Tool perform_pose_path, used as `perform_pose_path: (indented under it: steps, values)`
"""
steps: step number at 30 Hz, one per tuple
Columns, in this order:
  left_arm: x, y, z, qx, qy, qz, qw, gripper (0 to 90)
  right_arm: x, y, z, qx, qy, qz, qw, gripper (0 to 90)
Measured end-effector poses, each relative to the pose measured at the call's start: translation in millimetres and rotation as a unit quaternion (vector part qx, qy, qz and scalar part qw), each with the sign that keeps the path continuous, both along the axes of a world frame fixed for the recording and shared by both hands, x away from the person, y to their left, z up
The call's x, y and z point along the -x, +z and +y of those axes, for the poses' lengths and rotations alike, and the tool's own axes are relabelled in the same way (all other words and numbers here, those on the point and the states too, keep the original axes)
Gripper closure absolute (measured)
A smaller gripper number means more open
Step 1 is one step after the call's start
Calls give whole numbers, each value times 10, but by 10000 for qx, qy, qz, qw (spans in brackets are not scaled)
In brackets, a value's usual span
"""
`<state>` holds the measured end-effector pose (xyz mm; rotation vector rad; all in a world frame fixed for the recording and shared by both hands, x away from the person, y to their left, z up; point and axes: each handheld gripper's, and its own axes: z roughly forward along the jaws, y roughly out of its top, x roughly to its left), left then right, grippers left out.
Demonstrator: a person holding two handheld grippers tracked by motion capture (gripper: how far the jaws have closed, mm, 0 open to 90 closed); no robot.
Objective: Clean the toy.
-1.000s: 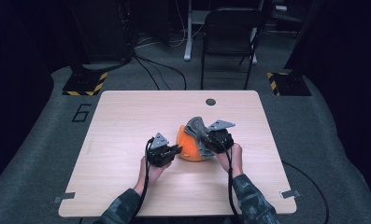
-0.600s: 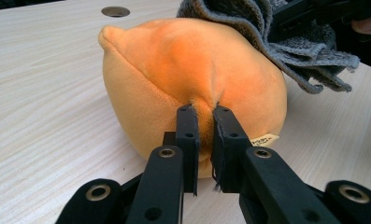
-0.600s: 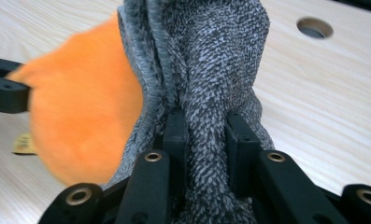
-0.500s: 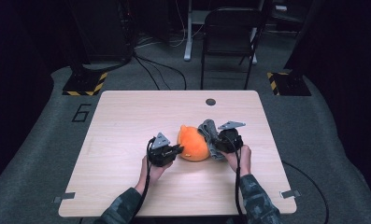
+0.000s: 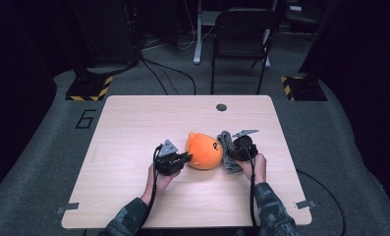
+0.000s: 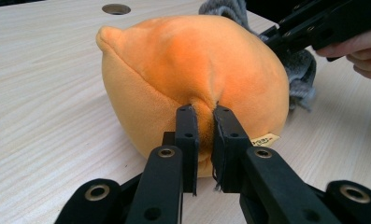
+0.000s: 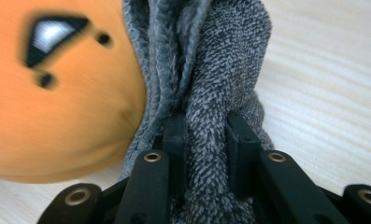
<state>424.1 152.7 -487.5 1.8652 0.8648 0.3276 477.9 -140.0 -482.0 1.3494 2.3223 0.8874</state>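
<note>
An orange plush toy (image 5: 205, 150) lies on the wooden table (image 5: 133, 123), its dark face marks (image 7: 52, 32) toward the right gripper view. My left gripper (image 5: 185, 158) is shut on a pinch of the toy's orange fabric (image 6: 204, 126) at its left side. A grey knitted cloth (image 5: 227, 147) lies bunched against the toy's right side. My right gripper (image 7: 206, 135) is shut on a fold of that grey cloth (image 7: 211, 93), low over the table. In the left gripper view the right gripper's black arms (image 6: 323, 28) and a hand show behind the toy.
A round cable hole (image 5: 221, 107) sits near the table's far edge. A black chair (image 5: 241, 39) stands beyond the table, with cables on the grey floor. Yellow-black striped feet (image 5: 87, 91) flank the far corners. Tape tabs (image 5: 305, 204) mark the near corners.
My right gripper has moved down and toward the right with the grey cloth, which has come off the top of the toy to its right side. The left gripper has stayed put.
</note>
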Motion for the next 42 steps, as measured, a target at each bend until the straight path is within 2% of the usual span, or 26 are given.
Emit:
perform_pose_path:
  steps: [3,4,7,9,12,13,14,16,18,21,24,26,29,30,32,36,37,40,42]
  values:
    - [-15,8,25,-49,-63,5,10000,814,-35,-89,-1,130,-67,190,9997,734]
    - [-6,8,9,31,-26,42,10000,814,-40,-103,-10,152,-61,224,9996,738]
    - [-1,16,-7,2,-38,-52,10000,813,-20,-31,-55,120,-166,117,9997,746]
    - [-5,20,-7,-39,-72,-109,9999,813,9,102,-127,-202,-273,-8,9994,747]
    - [-5,25,-9,-45,-73,-121,9999,812,38,302,-228,-588,-191,-287,9977,747]
    - [0,25,-16,-10,-50,-92,9999,812,57,379,-224,-790,-235,-315,9961,747]
    - [2,28,-19,-9,-46,-87,10000,812,70,434,-222,-889,-205,-347,9952,747]
    - [8,30,-26,-9,-56,-101,9999,812,118,588,-156,-1098,-45,-466,9929,747]
    - [9,35,-30,-53,-76,-135,9999,812,154,685,-50,-1165,133,-539,9916,746]
    - [21,35,-36,-33,-93,-102,9999,812,210,809,214,-1031,478,-669,9913,745]
    - [25,29,-39,-18,-83,-133,9999,812,234,857,460,-923,713,-735,9905,744]
    - [30,32,-39,-4,-120,-106,9999,812,242,841,617,-766,835,-779,9905,743]
    - [36,34,-46,-3,-157,-149,9998,812,247,768,772,-700,884,-781,9906,738]
    - [35,35,-47,-15,-181,-156,9997,812,242,735,810,-650,984,-791,9899,736]
    - [43,35,-63,-75,-151,-176,9997,812,246,671,865,-655,1113,-791,9885,736]
    - [48,26,-66,-113,-93,-157,9998,812,215,567,891,-527,1110,-776,9894,740]
    - [51,29,-62,-97,-90,-102,9999,812,215,561,889,-515,1084,-768,9898,741]
    - [60,28,-73,-107,-62,-140,9998,813,227,575,870,-367,1064,-850,9900,742]
    - [59,25,-72,-108,-67,-126,9998,813,231,592,832,-353,1026,-838,9906,741]
